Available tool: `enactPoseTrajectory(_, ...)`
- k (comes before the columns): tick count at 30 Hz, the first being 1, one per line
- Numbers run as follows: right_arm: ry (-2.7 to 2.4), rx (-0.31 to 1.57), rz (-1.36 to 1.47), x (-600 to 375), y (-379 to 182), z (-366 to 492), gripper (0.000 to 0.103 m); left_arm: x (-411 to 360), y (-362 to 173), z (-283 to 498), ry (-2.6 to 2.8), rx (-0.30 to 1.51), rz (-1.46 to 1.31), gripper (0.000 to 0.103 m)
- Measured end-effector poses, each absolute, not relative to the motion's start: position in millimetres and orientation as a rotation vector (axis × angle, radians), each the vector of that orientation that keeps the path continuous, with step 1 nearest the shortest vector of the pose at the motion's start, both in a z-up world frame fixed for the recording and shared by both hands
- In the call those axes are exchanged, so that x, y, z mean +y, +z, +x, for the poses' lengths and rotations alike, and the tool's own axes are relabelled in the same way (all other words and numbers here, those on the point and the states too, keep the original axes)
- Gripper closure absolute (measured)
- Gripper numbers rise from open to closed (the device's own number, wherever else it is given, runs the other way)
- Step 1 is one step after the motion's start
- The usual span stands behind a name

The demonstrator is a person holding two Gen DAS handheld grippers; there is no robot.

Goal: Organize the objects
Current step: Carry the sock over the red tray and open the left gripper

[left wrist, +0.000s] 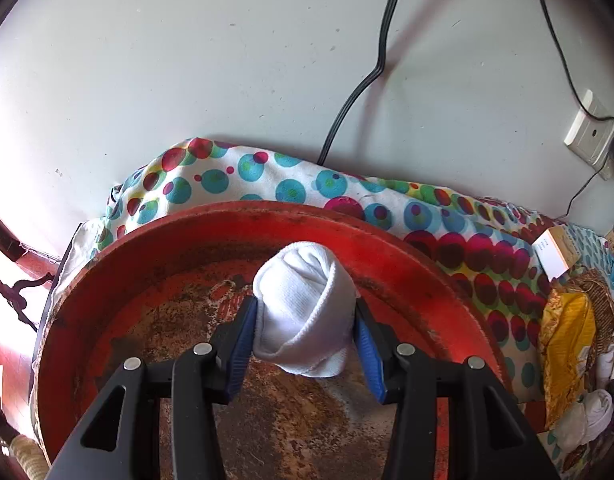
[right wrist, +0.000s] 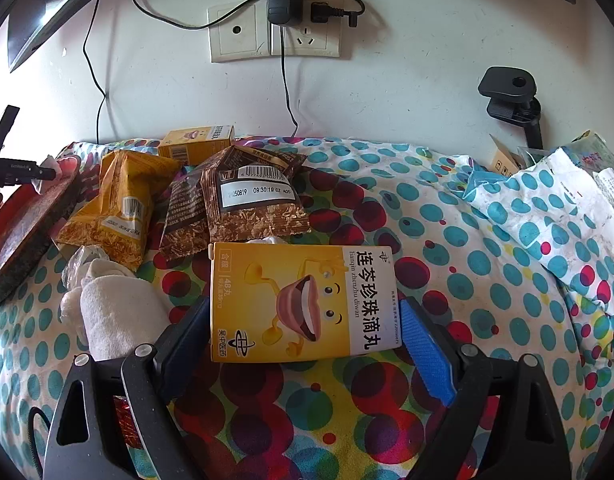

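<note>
My left gripper [left wrist: 305, 320] is shut on a rolled white sock [left wrist: 303, 308] and holds it over the rusty red round tray [left wrist: 155, 264]. My right gripper [right wrist: 305, 320] has its jaws on both sides of a yellow medicine box [right wrist: 303, 304]; both pads touch its sides, just above the polka-dot cloth [right wrist: 447, 248]. More white socks [right wrist: 115, 308] lie to the left of the box. A yellow snack packet [right wrist: 119, 208], two brown packets [right wrist: 251, 196] and a second yellow box [right wrist: 195, 144] lie behind it.
The red tray's edge [right wrist: 19, 236] shows at the left of the right wrist view. Wall sockets [right wrist: 275, 32] with a plugged adapter and cables are behind. A black clamp [right wrist: 511, 96] and a bunched cloth with a box stand at the right.
</note>
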State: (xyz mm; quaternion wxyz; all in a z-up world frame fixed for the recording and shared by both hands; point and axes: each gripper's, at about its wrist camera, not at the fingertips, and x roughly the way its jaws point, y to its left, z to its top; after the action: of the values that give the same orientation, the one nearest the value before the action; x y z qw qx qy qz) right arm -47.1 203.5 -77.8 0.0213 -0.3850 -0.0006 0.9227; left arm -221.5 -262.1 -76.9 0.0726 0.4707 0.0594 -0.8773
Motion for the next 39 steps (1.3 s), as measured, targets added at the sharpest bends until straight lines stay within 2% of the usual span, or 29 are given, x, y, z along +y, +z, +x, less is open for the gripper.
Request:
enactPoseTrajectory(19,2.845,0.017,-1.23,204.3,-80.1,-50.8,0.013,-286.5,-89.8,-233.0,-2.615,0.19,1.389,0.055)
enactPoseTrajectory(24,2.845,0.016,-1.229,204.5,-80.0,-50.5,0.013,-287.1,-90.4,-231.3,-2.603,0.195,1.387,0.049)
enactPoseTrajectory(39,2.841,0.019,-1.228,204.3,-81.3,-50.8,0.013,-267.3,-74.3,-203.8,-2.679,0.107,1.344,0.048)
